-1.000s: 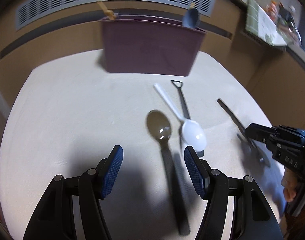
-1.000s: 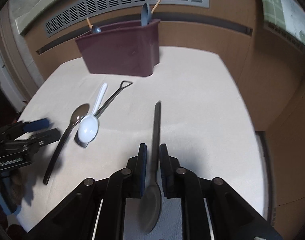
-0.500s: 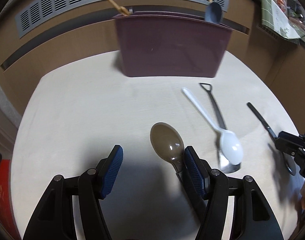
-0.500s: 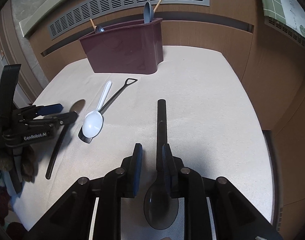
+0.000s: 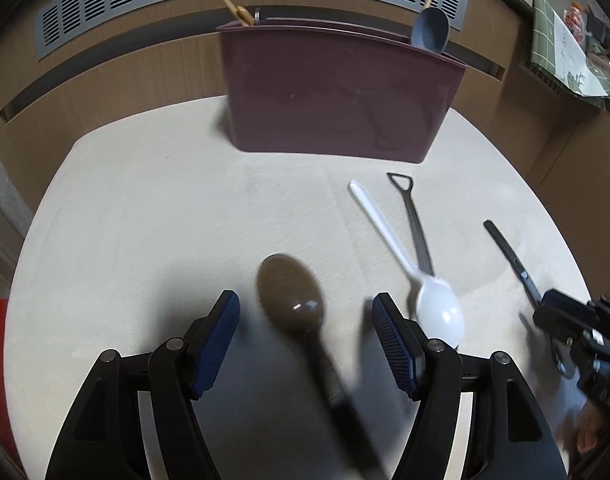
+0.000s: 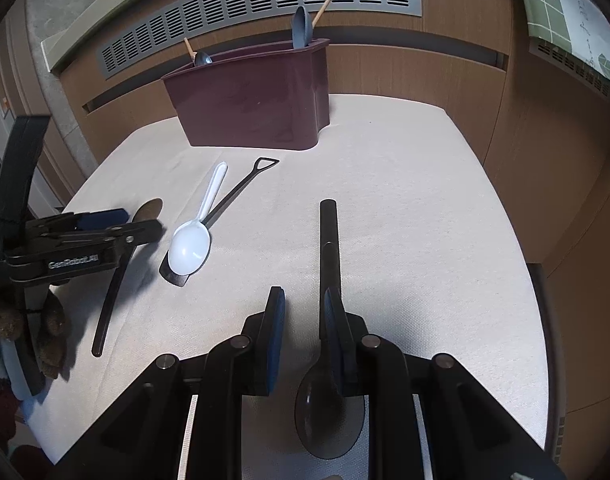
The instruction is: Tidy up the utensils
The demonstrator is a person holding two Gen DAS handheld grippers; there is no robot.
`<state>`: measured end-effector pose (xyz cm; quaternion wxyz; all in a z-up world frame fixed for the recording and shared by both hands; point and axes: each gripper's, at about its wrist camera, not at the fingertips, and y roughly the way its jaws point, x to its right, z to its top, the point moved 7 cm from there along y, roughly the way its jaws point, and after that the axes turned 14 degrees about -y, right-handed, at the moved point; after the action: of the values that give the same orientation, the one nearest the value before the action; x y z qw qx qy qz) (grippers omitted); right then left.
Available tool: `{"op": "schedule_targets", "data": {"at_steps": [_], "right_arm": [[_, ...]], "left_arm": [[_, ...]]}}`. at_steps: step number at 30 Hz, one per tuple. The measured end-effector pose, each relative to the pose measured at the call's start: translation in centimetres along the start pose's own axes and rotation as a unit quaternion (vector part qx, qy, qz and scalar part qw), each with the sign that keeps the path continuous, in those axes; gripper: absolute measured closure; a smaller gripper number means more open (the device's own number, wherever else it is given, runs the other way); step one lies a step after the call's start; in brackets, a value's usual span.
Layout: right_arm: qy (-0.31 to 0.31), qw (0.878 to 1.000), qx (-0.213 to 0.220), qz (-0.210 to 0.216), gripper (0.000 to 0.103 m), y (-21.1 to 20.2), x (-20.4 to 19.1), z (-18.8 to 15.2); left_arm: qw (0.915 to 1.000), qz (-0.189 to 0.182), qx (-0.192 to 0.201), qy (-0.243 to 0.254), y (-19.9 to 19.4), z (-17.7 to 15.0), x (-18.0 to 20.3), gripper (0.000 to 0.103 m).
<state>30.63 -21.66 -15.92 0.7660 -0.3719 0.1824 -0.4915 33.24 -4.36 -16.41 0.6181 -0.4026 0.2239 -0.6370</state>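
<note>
Left gripper [image 5: 305, 328]: jaws stood wide apart, blue pads clear of everything. Between them, ahead of the pads, lay the bowl of a dark metal spoon [image 5: 291, 296], blurred; its handle ran back under the tool toward the near edge. No pad touched it.

Right gripper [image 6: 303, 316]: jaws stood partly apart, with a black spoon [image 6: 329, 248] between them. Its handle lay against the right pad and clear of the left one, so no clamp was seen. Its bowl rested under the tool's body; the handle pointed ahead along the fingers.

White plastic spoon [image 5: 439, 312]: just beyond the left gripper's right finger, bowl nearest the tool, handle angled away to the left. It lay across a black utensil with a triangular loop end [image 5: 415, 224].

Maroon utensil holder [image 5: 337, 92]: upright, well ahead of both tools at the far side of the cream cloth [image 5: 145, 220]. A grey-blue spoon [image 5: 431, 34] stood at its right end. A wooden stick [image 5: 233, 6] leaned out at its left end.

Grey vent grille [image 6: 265, 8]: on the wall behind the holder.
</note>
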Motion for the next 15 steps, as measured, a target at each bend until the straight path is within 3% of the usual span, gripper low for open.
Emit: {"op": "schedule_targets", "data": {"at_steps": [8, 15], "right_arm": [[-0.003, 1.000, 0.004, -0.019, 0.084, -0.27, 0.11, -0.22], [-0.004, 1.000, 0.003, -0.024, 0.084, -0.19, 0.16, -0.33]], "left_arm": [[0.9998, 0.021, 0.003, 0.007, 0.58, 0.42, 0.50, 0.037], [0.9997, 0.019, 0.015, -0.003, 0.15, 0.60, -0.24, 0.065]]}}
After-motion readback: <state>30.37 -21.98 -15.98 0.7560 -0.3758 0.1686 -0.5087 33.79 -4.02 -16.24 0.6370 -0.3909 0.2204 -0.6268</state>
